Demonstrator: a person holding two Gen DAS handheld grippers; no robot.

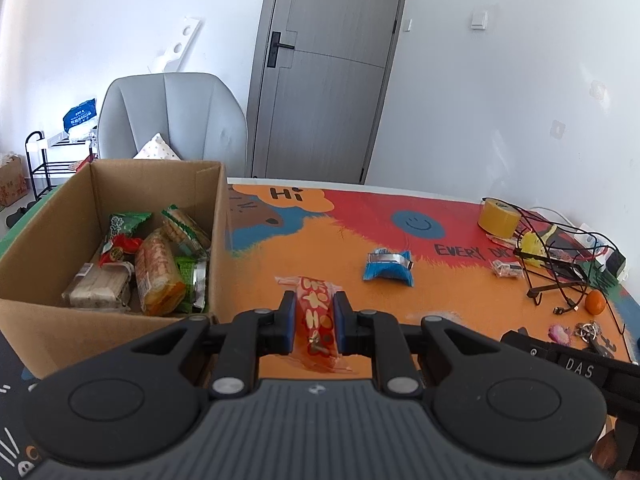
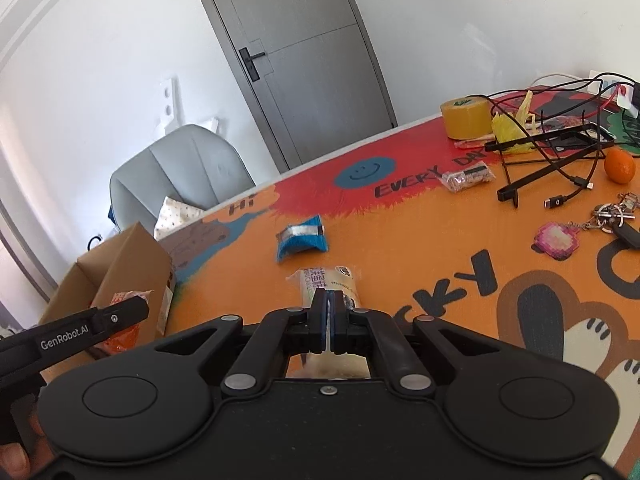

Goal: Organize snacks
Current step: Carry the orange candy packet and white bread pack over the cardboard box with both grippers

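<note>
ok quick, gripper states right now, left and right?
Left gripper: closed on a red-orange plastic snack packet with a flower print.
Right gripper: closed, pinching a pale clear-wrapped snack packet with printed text.

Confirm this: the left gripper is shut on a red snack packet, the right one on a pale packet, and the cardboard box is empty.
Wrong on the cardboard box: the left wrist view shows several snack packets in it. Left gripper does grip the red snack packet; right gripper grips the pale packet.
</note>
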